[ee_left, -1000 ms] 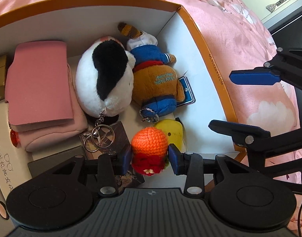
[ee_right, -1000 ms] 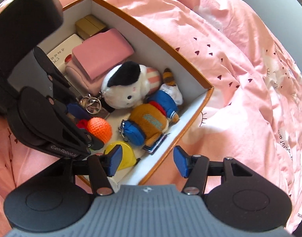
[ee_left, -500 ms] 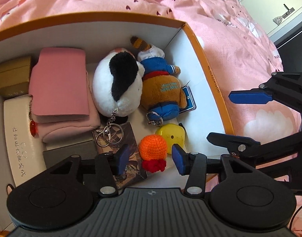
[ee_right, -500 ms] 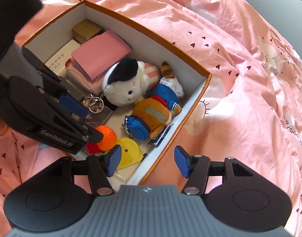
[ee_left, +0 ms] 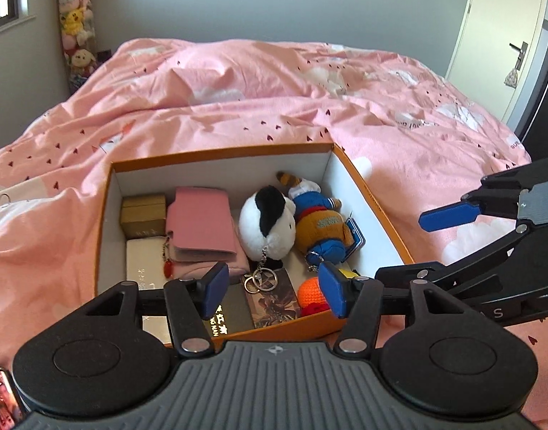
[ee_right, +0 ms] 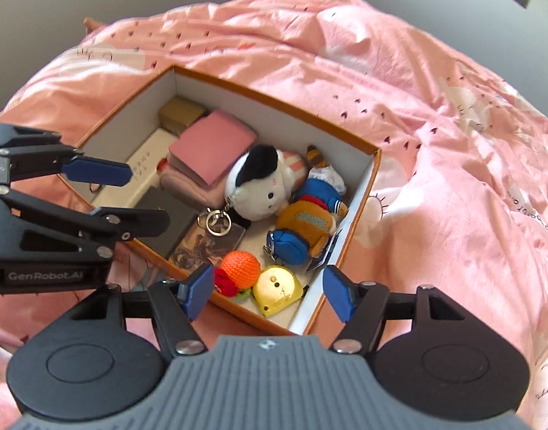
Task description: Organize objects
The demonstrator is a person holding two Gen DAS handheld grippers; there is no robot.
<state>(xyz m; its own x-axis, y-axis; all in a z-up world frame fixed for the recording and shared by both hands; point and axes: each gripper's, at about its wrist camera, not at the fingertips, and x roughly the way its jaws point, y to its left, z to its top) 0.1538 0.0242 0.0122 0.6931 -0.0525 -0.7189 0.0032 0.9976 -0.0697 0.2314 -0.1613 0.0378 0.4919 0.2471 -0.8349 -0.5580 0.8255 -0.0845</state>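
A: Box [ee_left: 367,197] status? Orange rim, white inside, on the pink duvet [ee_left: 238,82], just ahead of and below both grippers.

B: Contents, left to right from the left gripper [ee_left: 274,288]: gold carton [ee_left: 143,211] in the far-left corner, white flat case [ee_left: 143,263] nearer than it, pink wallet [ee_left: 200,222] on a pink pouch [ee_left: 238,265], red charm [ee_left: 167,267] hanging at the wallet's left edge. Dark card box [ee_left: 234,313] right behind the left pad.

A: Middle?

B: Black-and-white plush [ee_left: 267,225] with a key ring [ee_left: 261,281] lying on a picture card [ee_left: 274,299], straight ahead between the pads. Then the doll in blue and brown [ee_left: 320,222], touching the plush, against the right wall.

A: Orange thing?

B: Orange crochet ball [ee_left: 310,290] sits on the box floor just inside the right pad, red bit under it. Not held. Yellow toy [ee_right: 277,288] beside it; in the left view it's mostly hidden behind the pad.

A: Left gripper state?

B: Jaws apart, they've just been widening, nothing pressed between the pads. Ball is loose below.

A: Right gripper [ee_right: 270,292]?

B: Also spread, jaws just been opening too, empty. In its own view the ball and yellow toy lie between the pads but down in the box's near corner, no contact. From the left camera its blue pad pokes in at far right, over the duvet outside the box.

A: Anything else?

B: Phone [ee_left: 1,399] corner at the bottom-left edge of the left view. Stuffed toys [ee_left: 76,25] hanging by the far wall, door [ee_left: 503,36] far right.
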